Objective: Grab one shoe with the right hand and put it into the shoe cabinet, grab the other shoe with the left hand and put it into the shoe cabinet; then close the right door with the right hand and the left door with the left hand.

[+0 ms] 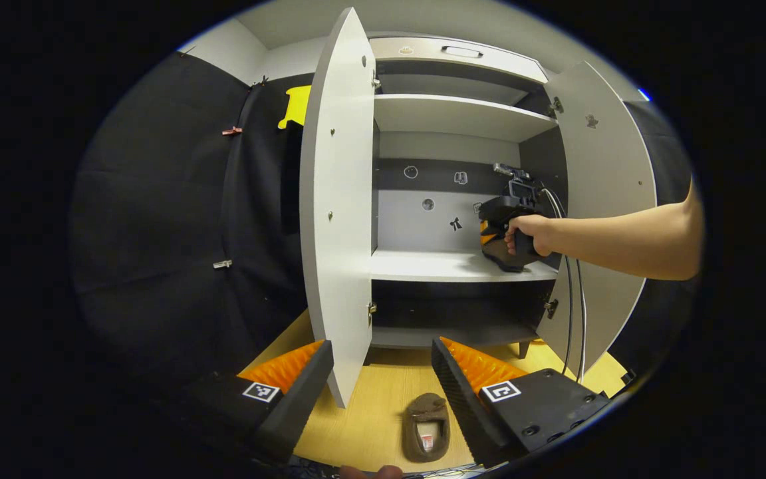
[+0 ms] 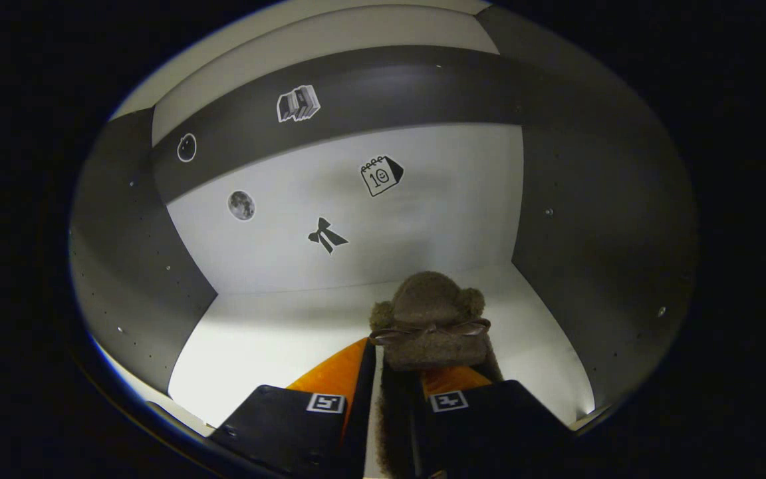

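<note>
- right gripper (image 2: pixel 393 392) is pinching a fuzzy brown shoe (image 2: pixel 431 319), holding it over the middle shelf (image 2: pixel 256 339) inside the shoe cabinet (image 1: pixel 453 116)
- left gripper (image 1: pixel 383 372) is spread wide, nothing in it
- other shoe (image 1: pixel 426 426) sits on the wooden floor (image 1: pixel 383 399) in front of the cabinet
- both doors, left door (image 1: pixel 338 199) and right door (image 1: pixel 606 193), are open

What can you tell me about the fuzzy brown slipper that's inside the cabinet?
The slipper is brown and fluffy, like teddy-bear fur, with a rounded toe, two little bumps like ears and a thin bow across the top. The right gripper is shut on it, its fingers pinching the near edge. The toe points toward the back wall, over the pale shelf on the cabinet's right side. Whether it rests on the shelf is unclear.
</note>
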A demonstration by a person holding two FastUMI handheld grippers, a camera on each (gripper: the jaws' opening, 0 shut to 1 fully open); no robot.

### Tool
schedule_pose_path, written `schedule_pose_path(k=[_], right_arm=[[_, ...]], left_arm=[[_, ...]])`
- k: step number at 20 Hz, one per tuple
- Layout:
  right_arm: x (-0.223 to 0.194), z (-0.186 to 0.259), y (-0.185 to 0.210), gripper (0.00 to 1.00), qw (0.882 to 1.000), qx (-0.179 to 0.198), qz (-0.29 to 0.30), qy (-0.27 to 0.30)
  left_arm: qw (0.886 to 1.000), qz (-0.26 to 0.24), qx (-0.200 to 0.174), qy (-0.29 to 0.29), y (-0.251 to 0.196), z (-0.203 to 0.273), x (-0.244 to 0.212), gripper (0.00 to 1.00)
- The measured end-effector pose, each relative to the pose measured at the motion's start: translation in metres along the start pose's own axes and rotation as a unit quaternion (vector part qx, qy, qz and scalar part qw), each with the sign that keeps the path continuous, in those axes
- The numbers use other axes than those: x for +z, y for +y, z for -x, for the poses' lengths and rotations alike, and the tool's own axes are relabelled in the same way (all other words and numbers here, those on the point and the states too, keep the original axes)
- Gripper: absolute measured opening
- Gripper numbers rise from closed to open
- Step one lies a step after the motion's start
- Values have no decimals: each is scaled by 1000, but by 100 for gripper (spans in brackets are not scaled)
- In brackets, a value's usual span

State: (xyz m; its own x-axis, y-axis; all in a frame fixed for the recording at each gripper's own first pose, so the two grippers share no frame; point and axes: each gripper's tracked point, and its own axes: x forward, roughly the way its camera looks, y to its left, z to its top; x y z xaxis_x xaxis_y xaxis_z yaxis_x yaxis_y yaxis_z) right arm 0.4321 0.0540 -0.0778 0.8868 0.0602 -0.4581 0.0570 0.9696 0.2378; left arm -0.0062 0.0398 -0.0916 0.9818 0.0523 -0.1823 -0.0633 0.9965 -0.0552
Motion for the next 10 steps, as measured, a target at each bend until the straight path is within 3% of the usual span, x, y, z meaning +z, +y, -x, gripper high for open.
schedule_pose_path(k=[2, 3, 5, 10], right_arm=[[-1, 13, 7, 51, 1000, 15, -21, 7], [-2, 20, 8, 67, 999, 20, -24, 9], [1, 39, 7, 82, 1000, 24, -19, -4], [21, 112, 15, 86, 995, 53, 5, -86]], left_arm=[[1000, -1, -1, -1, -1, 1, -1, 95], [1000, -1, -4, -2, -2, 1, -2, 95], [1000, -1, -10, -1, -5, 1, -6, 95], [1000, 2, -18, 11, -10, 1, -18, 95]])
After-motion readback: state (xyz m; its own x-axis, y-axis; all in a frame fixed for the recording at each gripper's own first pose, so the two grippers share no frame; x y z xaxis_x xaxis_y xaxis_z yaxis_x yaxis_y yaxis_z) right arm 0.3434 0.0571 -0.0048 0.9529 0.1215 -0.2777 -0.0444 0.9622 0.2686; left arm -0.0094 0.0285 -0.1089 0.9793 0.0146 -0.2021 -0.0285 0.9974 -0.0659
